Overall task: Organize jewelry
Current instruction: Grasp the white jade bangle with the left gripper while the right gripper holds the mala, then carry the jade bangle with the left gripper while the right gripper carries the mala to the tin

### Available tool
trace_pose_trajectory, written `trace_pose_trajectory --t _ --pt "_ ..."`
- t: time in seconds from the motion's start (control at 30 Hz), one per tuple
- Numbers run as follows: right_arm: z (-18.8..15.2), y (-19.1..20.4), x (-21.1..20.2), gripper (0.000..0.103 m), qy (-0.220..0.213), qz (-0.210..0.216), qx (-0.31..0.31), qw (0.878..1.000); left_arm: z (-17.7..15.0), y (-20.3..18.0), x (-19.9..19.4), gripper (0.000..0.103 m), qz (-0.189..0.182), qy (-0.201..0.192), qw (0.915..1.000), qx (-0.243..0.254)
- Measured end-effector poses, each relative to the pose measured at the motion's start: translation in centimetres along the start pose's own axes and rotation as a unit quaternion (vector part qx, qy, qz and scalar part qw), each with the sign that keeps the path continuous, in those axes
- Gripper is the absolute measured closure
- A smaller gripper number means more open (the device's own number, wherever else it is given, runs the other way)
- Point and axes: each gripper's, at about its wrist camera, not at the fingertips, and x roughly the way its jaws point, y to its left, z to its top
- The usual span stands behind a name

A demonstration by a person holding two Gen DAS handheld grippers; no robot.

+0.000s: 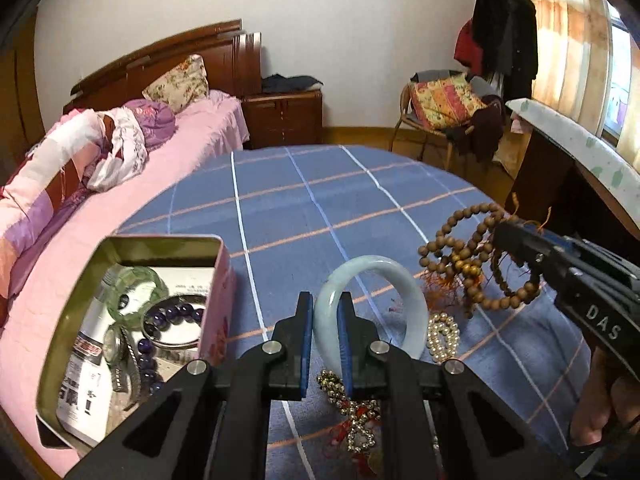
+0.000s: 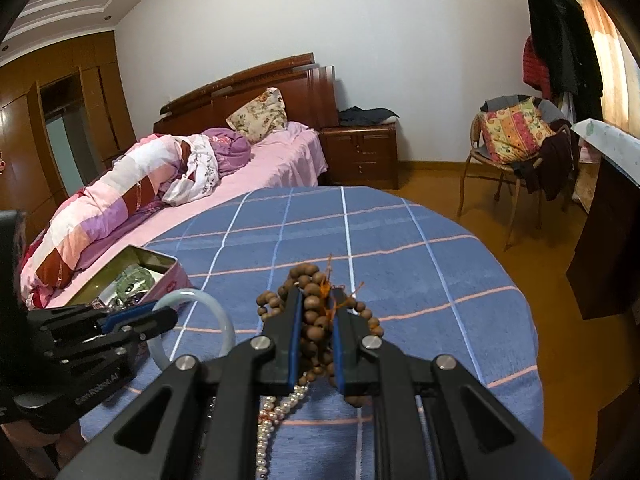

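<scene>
Left claw (image 1: 325, 344) is clamped across the bangle (image 1: 370, 304) rim, tin (image 1: 132, 242) at ten o'clock; bangle likely stiff, slick, breakable, while right claw (image 2: 316, 334) pinches limp wooden beads (image 2: 310, 312).

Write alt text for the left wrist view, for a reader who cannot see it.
The left gripper is shut on a pale jade bangle, held upright over a blue checked tablecloth. To its left an open tin holds a green bangle, purple beads and a watch; to the right, the right gripper grips wooden beads.
</scene>
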Motion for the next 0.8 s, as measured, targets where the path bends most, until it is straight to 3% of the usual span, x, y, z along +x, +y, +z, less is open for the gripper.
trace_pose_trajectory --t 0.8 --pt "0.6 3.3 -1.3 0.087 -0.018 0.031 -0.028 0.999 0.5 3.5 -3.7 0.092 0.011 -0.042 0.9983 -0.04"
